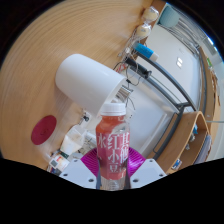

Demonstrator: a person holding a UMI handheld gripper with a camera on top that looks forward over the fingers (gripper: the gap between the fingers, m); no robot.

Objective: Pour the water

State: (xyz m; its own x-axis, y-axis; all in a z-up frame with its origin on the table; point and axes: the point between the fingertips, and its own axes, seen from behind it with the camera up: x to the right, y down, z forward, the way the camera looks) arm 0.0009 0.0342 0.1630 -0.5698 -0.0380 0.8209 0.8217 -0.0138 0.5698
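Note:
My gripper point(113, 168) is shut on a clear bottle of reddish drink point(113, 142) with a pink label and white characters. The bottle stands upright between the magenta pads point(92, 160), which press on both its sides, and it has no cap on its open neck. Just beyond the bottle a large white cup point(86, 84) lies on its side over the round wooden table point(50, 40), its open mouth facing the bottle's neck. A red bottle cap point(44, 129) lies on the table beside the fingers.
A desk with a tangle of cables and a blue object point(146, 50) stands beyond the table. A grey chair frame point(160, 85) and wooden furniture point(188, 135) stand to the side of the bottle. The floor is pale.

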